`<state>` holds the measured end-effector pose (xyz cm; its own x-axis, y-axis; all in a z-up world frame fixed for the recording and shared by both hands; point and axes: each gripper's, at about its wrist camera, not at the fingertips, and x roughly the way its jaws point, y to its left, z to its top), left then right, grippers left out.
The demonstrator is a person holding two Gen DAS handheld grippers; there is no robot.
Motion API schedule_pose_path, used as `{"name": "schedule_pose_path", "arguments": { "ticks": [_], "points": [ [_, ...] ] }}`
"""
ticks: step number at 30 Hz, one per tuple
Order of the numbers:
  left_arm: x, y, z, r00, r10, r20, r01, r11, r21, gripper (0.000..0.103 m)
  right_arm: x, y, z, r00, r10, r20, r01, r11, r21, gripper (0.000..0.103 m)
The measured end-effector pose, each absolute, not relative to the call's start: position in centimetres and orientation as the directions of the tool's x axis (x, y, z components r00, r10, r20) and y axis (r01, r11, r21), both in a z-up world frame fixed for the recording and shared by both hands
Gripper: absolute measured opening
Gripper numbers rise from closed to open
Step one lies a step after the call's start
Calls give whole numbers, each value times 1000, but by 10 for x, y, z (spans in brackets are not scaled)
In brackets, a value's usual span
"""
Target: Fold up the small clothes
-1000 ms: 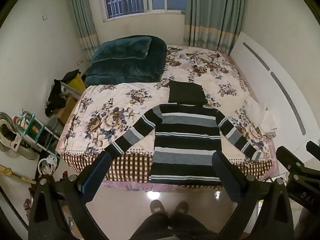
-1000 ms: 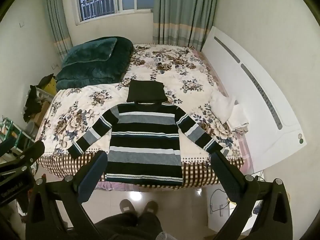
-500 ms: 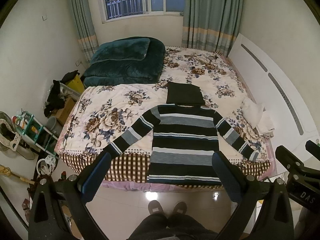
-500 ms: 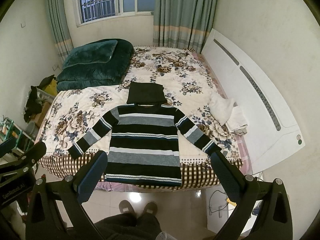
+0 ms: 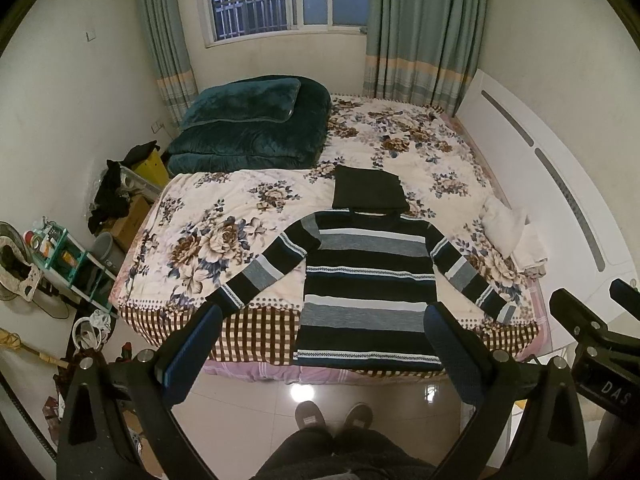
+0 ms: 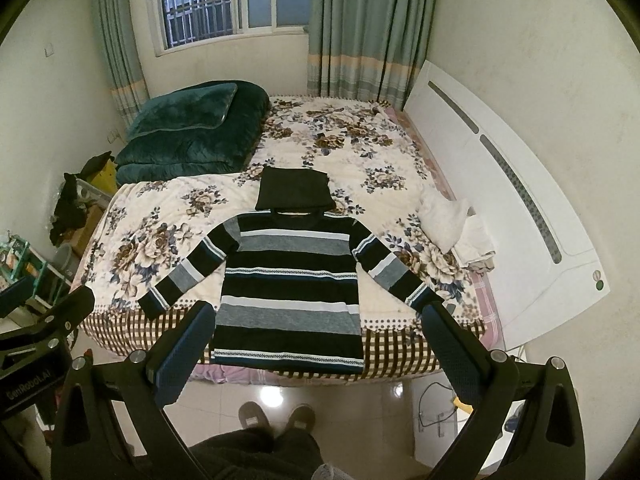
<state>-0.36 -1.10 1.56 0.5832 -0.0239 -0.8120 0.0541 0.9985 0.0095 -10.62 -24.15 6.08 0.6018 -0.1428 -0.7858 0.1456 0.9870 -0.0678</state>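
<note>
Striped sweater [image 5: 368, 280] – beyond parted fingers [image 5: 192, 354]

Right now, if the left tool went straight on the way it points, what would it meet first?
Most likely the striped sweater spread flat on the bed, around its lower body. The left tool is open, holds nothing, and nothing stands between. Depth is hard to judge through the fisheye.

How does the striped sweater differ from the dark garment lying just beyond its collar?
The striped sweater is spread flat with both sleeves out; the dark garment is already folded into a compact rectangle. The sweater is banded black, grey and white; the dark garment is plain. The sweater's hem hangs over the bed's near edge; the dark garment sits further in. Both lie on the floral bedspread, untouched.
</note>
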Motion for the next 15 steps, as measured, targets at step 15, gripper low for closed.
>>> {"name": "schedule_pose_path", "arguments": {
  "ticks": [15],
  "points": [
    [-1,-31,28,592,-16,-806,48,999,15,103,-100,-238,69,607,-143,-782,146,987,-67,103]
  ]
}}
